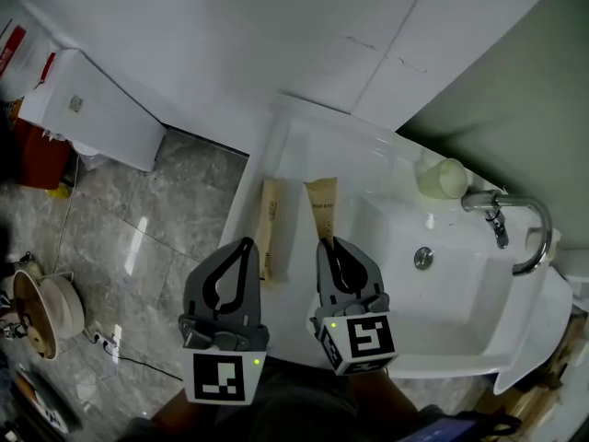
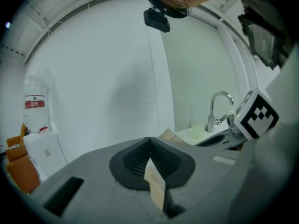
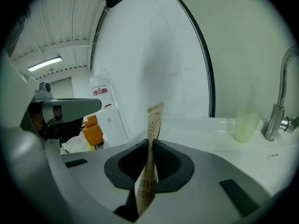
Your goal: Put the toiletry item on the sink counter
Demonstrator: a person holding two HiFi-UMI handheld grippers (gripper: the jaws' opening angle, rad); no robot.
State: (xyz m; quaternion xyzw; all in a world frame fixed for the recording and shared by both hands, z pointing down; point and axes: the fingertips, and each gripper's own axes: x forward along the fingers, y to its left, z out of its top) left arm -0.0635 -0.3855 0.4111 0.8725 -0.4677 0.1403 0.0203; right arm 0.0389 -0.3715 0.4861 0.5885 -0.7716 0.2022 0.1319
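Two kraft paper toiletry packets are over the left end of the white sink counter (image 1: 308,145). My left gripper (image 1: 247,243) is shut on the lower part of the left packet (image 1: 268,219). In the left gripper view that packet's edge (image 2: 155,183) sticks out between the closed jaws of the left gripper (image 2: 150,141). My right gripper (image 1: 329,245) is shut on the toothbrush packet (image 1: 322,208). This packet (image 3: 153,125) stands upright between the jaws of the right gripper (image 3: 151,143). Whether either packet touches the counter is not clear.
The basin (image 1: 442,311) lies right of the grippers, with a chrome faucet (image 1: 520,224) and a pale cup (image 1: 442,179) behind it. A white cabinet (image 1: 92,109), a red object (image 1: 37,155) and a round appliance (image 1: 41,311) stand on the grey floor at left.
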